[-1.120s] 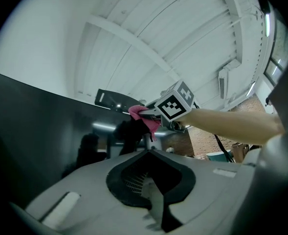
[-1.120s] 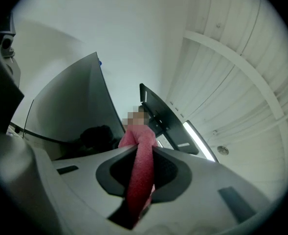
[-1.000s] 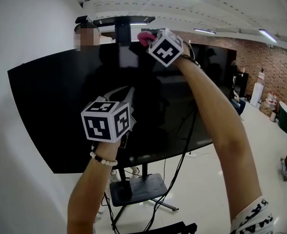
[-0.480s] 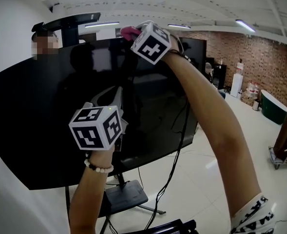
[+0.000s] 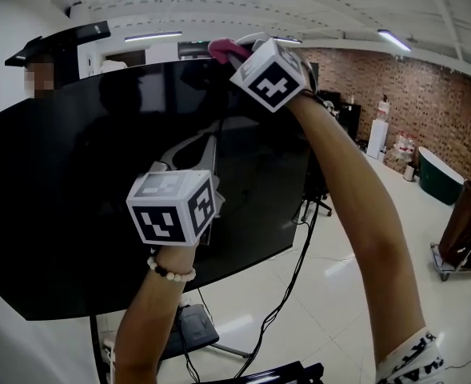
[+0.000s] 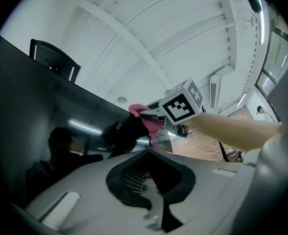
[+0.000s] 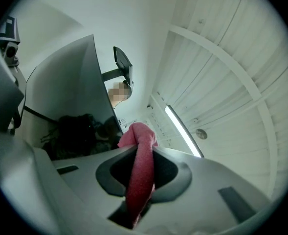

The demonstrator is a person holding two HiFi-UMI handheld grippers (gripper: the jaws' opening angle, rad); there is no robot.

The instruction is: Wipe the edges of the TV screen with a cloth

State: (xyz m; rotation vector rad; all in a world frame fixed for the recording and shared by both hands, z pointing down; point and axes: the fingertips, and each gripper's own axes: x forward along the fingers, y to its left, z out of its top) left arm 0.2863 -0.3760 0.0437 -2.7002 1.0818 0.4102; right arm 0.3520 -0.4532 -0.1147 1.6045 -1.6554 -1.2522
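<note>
Soft pink fabric cloth (image 5: 223, 50) held at the top edge of the wide, glossy black TV screen (image 5: 75, 174).
Nearest, the left gripper (image 6: 148, 153) hangs before the screen, jaws together on nothing. Farther up, the right gripper (image 7: 141, 151) pinches the cloth. It looks light and limp, best gripped by a bunched fold. The screen is probably fragile, so press gently.

Large open indoor hall, industrial look; a studio or lab workspace rather than a home. White ribbed ceiling (image 5: 339, 6) with long strip lights (image 5: 393, 40). Red brick back wall (image 5: 435, 94). Glossy pale tiled floor (image 5: 339, 294). Large black flat TV screen (image 5: 83, 214) on a dark floor stand (image 5: 193, 326), black cables (image 5: 291, 278) trailing down. Low metal trolley (image 5: 451, 264) at the right edge.
</note>
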